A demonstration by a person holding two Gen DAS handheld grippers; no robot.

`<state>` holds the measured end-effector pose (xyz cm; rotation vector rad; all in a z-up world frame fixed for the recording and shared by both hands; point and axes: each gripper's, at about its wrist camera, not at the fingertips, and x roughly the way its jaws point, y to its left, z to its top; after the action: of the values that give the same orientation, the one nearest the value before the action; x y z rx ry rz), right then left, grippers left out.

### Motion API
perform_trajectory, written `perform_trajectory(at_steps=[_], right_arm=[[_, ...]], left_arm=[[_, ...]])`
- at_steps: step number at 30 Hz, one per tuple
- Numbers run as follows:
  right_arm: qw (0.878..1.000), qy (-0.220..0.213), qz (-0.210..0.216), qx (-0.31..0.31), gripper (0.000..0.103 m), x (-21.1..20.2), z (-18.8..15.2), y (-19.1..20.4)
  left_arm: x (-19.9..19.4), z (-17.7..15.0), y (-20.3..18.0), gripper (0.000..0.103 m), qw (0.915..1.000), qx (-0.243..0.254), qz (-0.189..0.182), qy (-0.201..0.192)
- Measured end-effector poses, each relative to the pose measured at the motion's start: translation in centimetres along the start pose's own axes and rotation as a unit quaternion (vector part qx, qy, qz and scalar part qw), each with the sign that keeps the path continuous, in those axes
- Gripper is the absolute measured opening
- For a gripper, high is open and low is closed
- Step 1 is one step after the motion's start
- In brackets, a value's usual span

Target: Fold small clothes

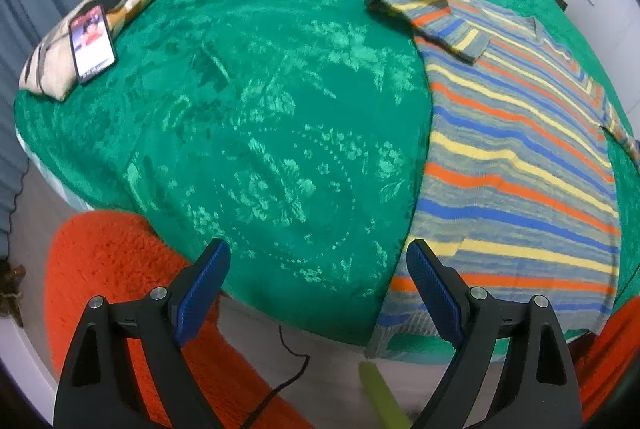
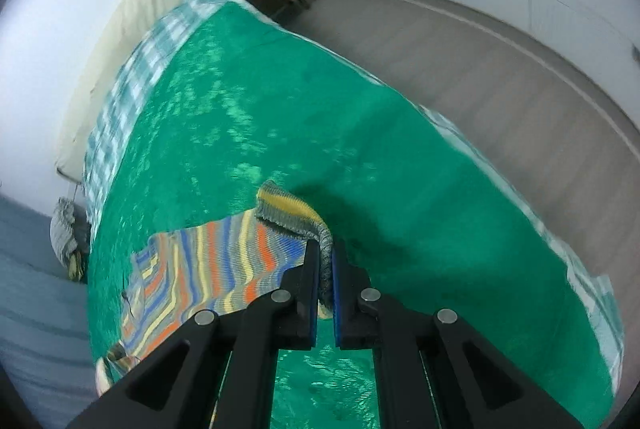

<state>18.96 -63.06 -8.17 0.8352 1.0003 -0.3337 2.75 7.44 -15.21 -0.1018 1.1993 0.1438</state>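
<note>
The striped knit sweater (image 1: pixel 520 157) lies mostly flat on the green bedspread (image 1: pixel 248 117), one sleeve (image 1: pixel 424 5) already folded in, while the right gripper (image 2: pixel 325 269) is clamped on the other sleeve's cuff (image 2: pixel 288 213) and the left gripper (image 1: pixel 318 289) hangs with fingers apart, so most folding remains.

the sweater (image 1: pixel 520 149) runs off the right edge in the left wrist view, its far sleeve cut short; the near hem droops over the bed (image 1: pixel 260 109) edge. in the right wrist view the gripper (image 2: pixel 325 249) arms cover the sweater's (image 2: pixel 224 261) lower part, all smeared by blur
</note>
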Motion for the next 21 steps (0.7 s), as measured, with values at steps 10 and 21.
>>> perform_trajectory(at_steps=[10, 21], right_arm=[[0.995, 0.012, 0.094, 0.024, 0.047, 1.4, -2.9, -2.2], [0.999, -0.018, 0.042, -0.026, 0.002, -1.2, -0.9, -1.0]], left_arm=[[0.2, -0.4, 0.3, 0.091, 1.0000, -0.005, -0.005, 0.006], [0.6, -0.7, 0.3, 0.091, 0.9999, -0.004, 0.002, 0.015]])
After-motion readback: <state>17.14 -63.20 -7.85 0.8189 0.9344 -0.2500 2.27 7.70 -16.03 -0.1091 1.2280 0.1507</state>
